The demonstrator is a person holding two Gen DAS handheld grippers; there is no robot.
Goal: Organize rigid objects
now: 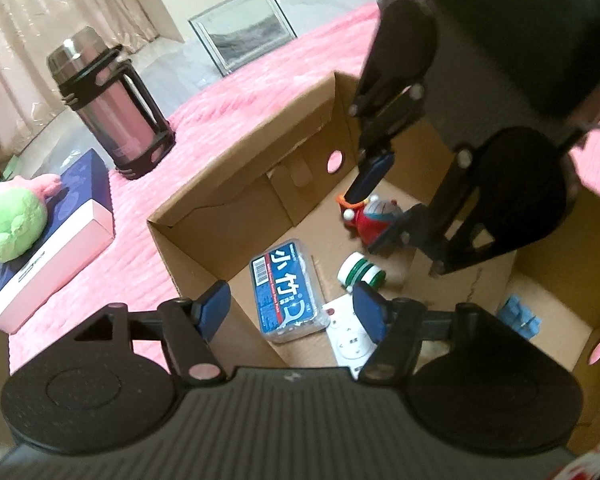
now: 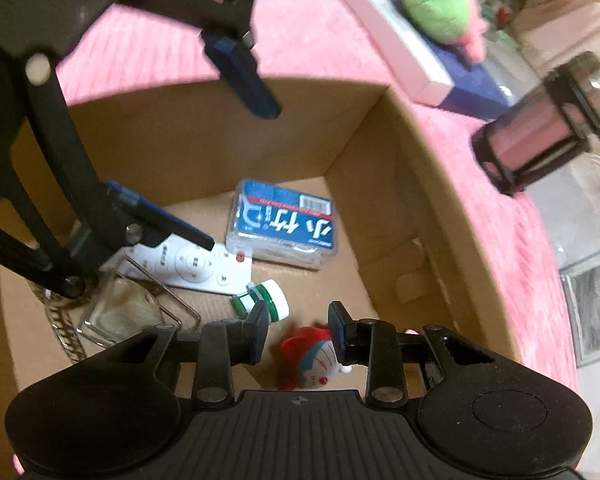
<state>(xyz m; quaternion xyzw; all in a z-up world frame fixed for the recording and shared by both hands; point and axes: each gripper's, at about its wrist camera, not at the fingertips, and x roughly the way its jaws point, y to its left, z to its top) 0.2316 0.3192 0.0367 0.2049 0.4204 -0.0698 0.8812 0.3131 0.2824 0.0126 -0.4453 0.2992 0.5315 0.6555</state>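
Both tools hang over the cardboard box [image 2: 380, 152]: the left tool [image 1: 292, 308] gapes empty, while the right tool [image 2: 298, 334] straddles the red figurine [image 2: 312, 360] on its floor (grip uncertain); it should release low.

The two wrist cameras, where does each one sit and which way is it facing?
Left wrist: on the left gripper, aimed down into the brown cardboard box; right gripper opposite.
Right wrist: on the right gripper, looking down over the red and blue cartoon figurine; left gripper opposite.
Shared: box, blue-labelled clear plastic case, white remote control, steel flask.
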